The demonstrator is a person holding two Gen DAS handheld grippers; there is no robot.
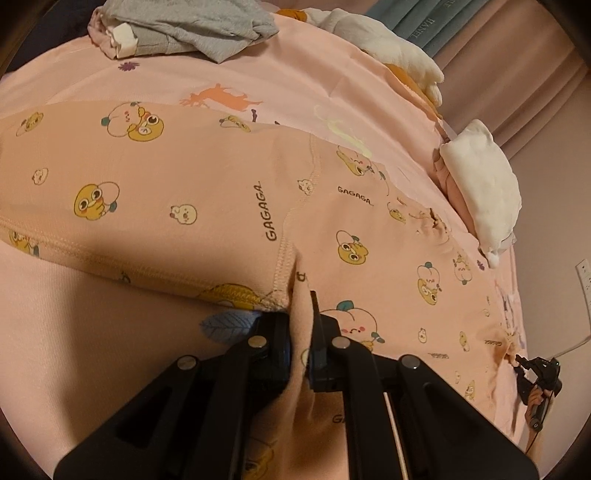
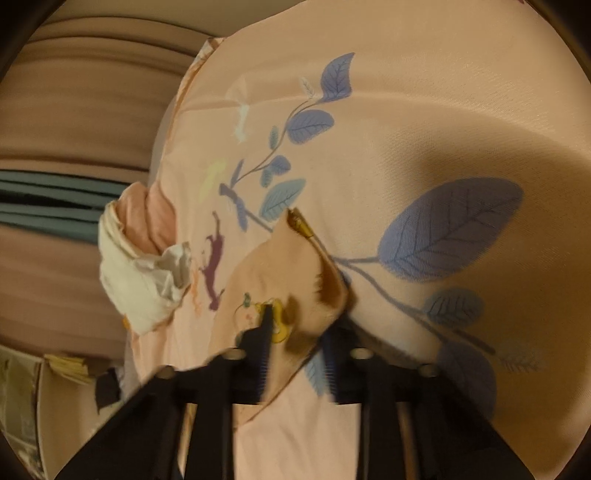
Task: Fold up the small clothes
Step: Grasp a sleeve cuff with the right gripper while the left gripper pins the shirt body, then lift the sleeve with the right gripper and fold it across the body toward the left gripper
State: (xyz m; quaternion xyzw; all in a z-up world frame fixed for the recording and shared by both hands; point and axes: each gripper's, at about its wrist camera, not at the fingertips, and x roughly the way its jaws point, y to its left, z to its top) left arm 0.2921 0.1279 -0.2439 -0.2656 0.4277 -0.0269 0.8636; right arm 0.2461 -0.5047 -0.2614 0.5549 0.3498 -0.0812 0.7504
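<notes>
A peach garment printed with yellow ducks and "GAGAGA" (image 1: 229, 199) lies spread on the pink bedsheet (image 1: 295, 74). My left gripper (image 1: 301, 325) is shut on a fold of it near the stitched seam. In the left wrist view my right gripper (image 1: 535, 373) shows small at the far right edge, at the garment's other end. In the right wrist view my right gripper (image 2: 295, 332) is shut on a corner of the peach garment (image 2: 280, 273), which is lifted above the leaf-printed sheet (image 2: 443, 229).
A grey and white pile of clothes (image 1: 177, 29) lies at the bed's far end. A folded white and pink bundle (image 1: 484, 184) sits at the right bed edge, also in the right wrist view (image 2: 140, 266). Curtains (image 1: 517, 55) hang behind. A wall socket (image 1: 585, 277) is at right.
</notes>
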